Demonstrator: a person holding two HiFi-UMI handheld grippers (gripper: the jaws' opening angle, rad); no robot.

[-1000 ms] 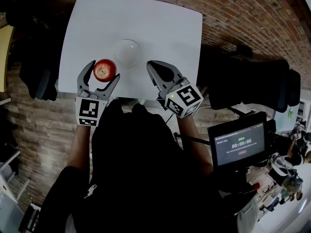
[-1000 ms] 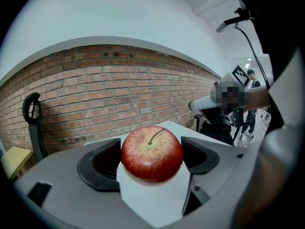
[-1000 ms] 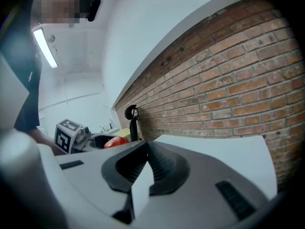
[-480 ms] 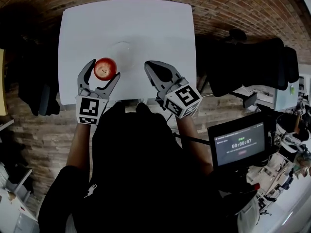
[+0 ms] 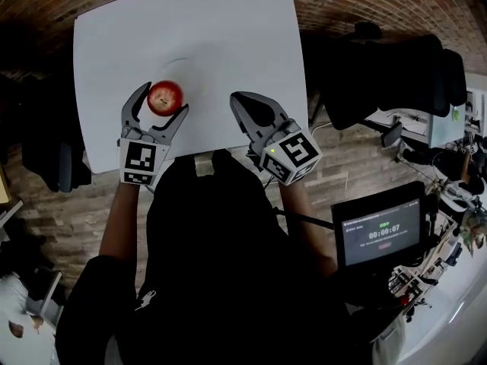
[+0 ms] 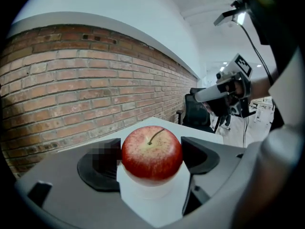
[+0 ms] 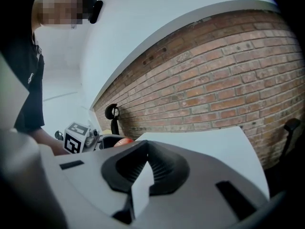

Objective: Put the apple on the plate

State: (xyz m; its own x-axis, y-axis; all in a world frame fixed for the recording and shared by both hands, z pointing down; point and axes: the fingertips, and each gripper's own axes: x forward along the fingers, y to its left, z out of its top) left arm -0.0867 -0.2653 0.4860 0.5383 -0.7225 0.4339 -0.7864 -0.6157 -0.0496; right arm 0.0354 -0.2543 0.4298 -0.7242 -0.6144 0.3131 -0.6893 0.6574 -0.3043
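**Apple between my left gripper's jaws, right gripper empty**

My left gripper (image 5: pixel 163 101) has its jaws spread about as wide as the red apple (image 6: pixel 152 151) and closed against it on both sides. In the left gripper view the apple fills the gap between the two dark pads. It stands upright with its thin stem pointing up, and the skin around the stem is yellowish. Bare white surface shows beneath it.

My right gripper (image 7: pixel 143 171) holds nothing. Its jaws are drawn together, with only a thin sliver of white showing between the ribbed black pads. From the head view it sits near the left one, at the same near edge of the white table (image 5: pixel 228 36). The black-and-white marker cube (image 5: pixel 291 154) sits at its back.

The apple is over the near left part of the table. Just beyond it, a faint curved line is all I can make out of the white plate (image 5: pixel 181 60). I cannot tell whether the apple overlaps its rim.

A brick wall (image 6: pixel 71 80) runs along the far side of the table. A black office chair (image 5: pixel 396 67) stands off to the table's right. Nearer to me on the right is a small dark screen (image 5: pixel 383 230) showing a timer.
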